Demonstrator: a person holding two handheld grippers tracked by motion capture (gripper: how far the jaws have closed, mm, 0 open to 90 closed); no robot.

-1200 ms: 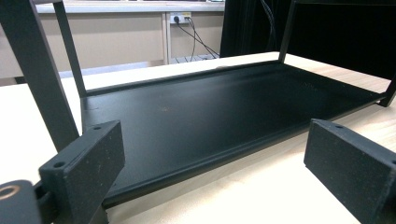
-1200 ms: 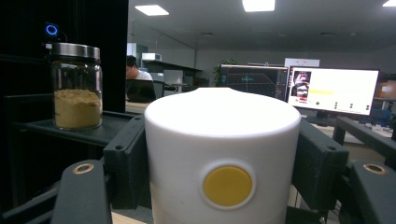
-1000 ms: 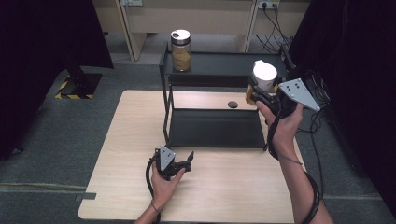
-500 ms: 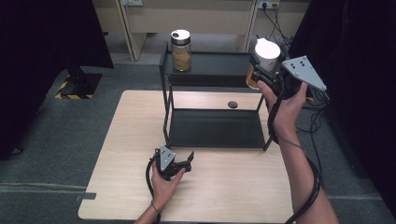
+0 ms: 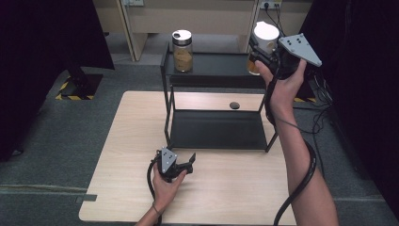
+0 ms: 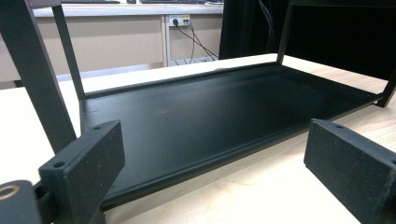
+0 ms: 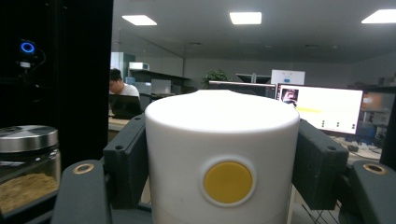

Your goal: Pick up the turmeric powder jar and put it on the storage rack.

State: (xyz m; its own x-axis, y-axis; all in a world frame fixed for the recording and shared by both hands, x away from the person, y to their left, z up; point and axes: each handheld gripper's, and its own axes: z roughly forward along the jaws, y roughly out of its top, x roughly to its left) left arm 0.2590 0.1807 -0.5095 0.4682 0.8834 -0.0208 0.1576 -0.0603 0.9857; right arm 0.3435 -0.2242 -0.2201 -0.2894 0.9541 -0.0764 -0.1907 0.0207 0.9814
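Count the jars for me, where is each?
2. A glass jar stands at the left end of the rack's top shelf; a white-lidded jar is clamped in the right gripper above its right end.

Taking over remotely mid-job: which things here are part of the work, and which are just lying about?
In the job:
right gripper, shut on white-lidded jar
black rack, top shelf
glass jar on that shelf

Lying about:
left gripper, open, resting on table
small dark disc
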